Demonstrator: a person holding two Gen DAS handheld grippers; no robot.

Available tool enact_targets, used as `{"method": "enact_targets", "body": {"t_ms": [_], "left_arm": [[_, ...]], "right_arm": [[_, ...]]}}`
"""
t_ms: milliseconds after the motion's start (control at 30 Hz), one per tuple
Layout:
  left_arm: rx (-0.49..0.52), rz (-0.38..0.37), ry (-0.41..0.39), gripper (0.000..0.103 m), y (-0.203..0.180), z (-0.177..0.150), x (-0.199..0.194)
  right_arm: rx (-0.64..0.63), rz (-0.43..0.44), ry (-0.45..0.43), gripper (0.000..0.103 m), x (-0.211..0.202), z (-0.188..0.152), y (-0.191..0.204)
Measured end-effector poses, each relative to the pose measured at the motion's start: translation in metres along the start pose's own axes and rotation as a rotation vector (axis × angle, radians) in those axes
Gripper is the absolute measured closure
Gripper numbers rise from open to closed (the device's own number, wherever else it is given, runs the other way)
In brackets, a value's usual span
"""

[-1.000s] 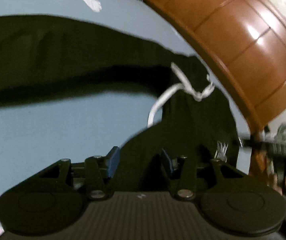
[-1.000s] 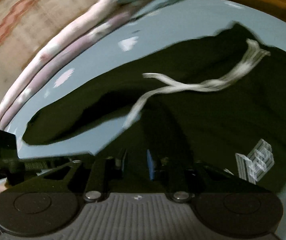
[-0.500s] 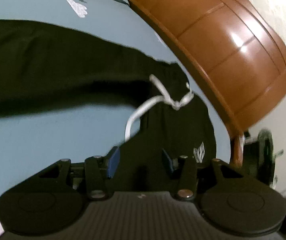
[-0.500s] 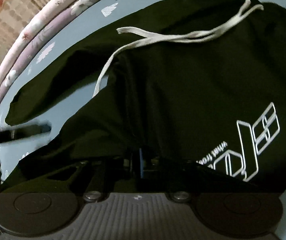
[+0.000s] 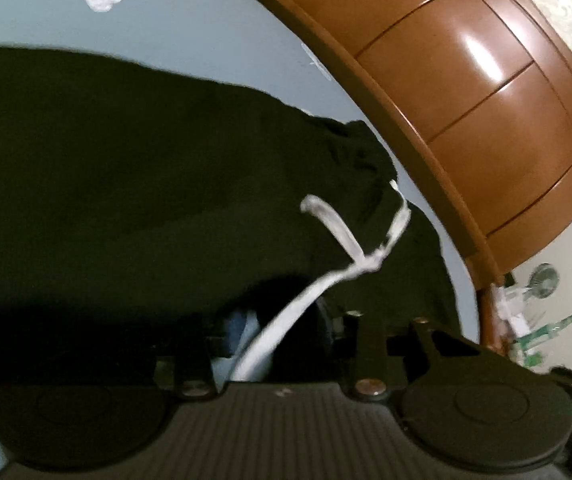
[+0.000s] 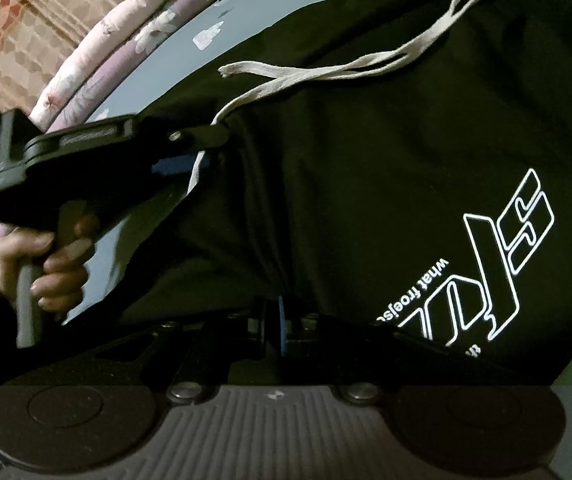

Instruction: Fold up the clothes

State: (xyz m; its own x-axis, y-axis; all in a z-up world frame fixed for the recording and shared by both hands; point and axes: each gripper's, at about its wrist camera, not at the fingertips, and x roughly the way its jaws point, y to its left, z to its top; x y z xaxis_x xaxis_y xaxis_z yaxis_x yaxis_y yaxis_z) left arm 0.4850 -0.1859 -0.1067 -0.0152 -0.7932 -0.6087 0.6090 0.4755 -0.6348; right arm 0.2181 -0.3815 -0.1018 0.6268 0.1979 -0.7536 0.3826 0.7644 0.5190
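My right claw (image 6: 282, 330) tilts downward, its pads pressed fully together. My left claw (image 6: 206, 142) reaches in from the side, its jaws having just been closing to a narrow gap. My left hand (image 6: 42, 264) wraps its handle, fingers (image 6: 64, 280) curled tight.

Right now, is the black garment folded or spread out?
Partly folded: the black garment lies doubled on the bed sheet, one leg stretched out.

A bedroom in a home: pale blue bedsheet (image 5: 190, 12) with white flower prints spreads under everything, glossy curved wooden headboard (image 5: 458, 92) up at two o'clock in the left view, floral quilts (image 6: 98, 44) stacked at ten o'clock in the right view.
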Motion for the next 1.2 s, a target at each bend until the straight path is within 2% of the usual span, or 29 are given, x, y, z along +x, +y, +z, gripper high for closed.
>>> {"method": "enact_targets", "body": {"t_ms": [33,267,333,467,567,733,800,833,867,900,933,967,1067,1167,1200], "left_arm": [[-0.008,-0.007,0.002,0.097,0.000,0.006,0.000],[-0.052,-0.060,-0.056,0.094,-0.002,0.038,-0.022],[-0.038,-0.043,-0.025,0.089,-0.001,0.027,-0.021],[-0.036,-0.029,0.032,0.087,0.004,0.001,-0.022],[-0.013,-0.007,0.061,0.079,0.007,-0.022,-0.029],[0.086,0.053,0.070,0.078,0.003,-0.055,-0.043],[0.156,0.095,0.078,0.079,-0.005,-0.063,-0.047],[0.202,0.124,0.081,0.079,-0.011,-0.067,-0.048],[0.254,0.159,0.083,0.082,-0.019,-0.071,-0.049],[0.304,0.198,0.085,0.088,-0.027,-0.074,-0.050],[0.340,0.233,0.087,0.102,-0.034,-0.077,-0.048],[0.334,0.248,0.078,0.102,-0.035,-0.076,-0.051],[0.232,0.254,-0.028,0.102,-0.028,-0.058,-0.075],[0.147,0.228,-0.080,0.102,-0.013,-0.043,-0.101],[0.137,0.232,-0.084,0.101,-0.011,-0.042,-0.104]], "right_arm": [[0.004,0.003,0.000,0.098,0.001,0.000,0.000],[0.016,0.020,-0.009,0.098,0.001,-0.001,-0.002],[0.032,0.030,-0.007,0.098,0.001,0.000,-0.004],[0.035,0.035,-0.007,0.098,0.000,-0.001,-0.005],[0.036,0.037,-0.010,0.097,0.000,-0.001,-0.005],[0.028,0.038,-0.010,0.094,0.002,0.001,-0.004],[0.017,0.035,-0.010,0.091,0.002,0.001,-0.002],[0.010,0.033,-0.011,0.086,0.002,0.001,0.000],[0.002,0.037,-0.011,0.076,0.000,0.000,0.002],[-0.010,0.044,-0.012,0.070,0.000,0.000,0.005],[-0.022,0.051,-0.013,0.059,0.000,0.000,0.009],[-0.042,0.045,-0.012,0.052,0.000,0.000,0.015],[-0.139,-0.032,-0.014,0.048,0.000,0.000,0.036],[-0.185,-0.065,-0.027,0.036,-0.006,-0.001,0.043],[-0.185,-0.067,-0.028,0.035,-0.006,-0.001,0.043]]}}
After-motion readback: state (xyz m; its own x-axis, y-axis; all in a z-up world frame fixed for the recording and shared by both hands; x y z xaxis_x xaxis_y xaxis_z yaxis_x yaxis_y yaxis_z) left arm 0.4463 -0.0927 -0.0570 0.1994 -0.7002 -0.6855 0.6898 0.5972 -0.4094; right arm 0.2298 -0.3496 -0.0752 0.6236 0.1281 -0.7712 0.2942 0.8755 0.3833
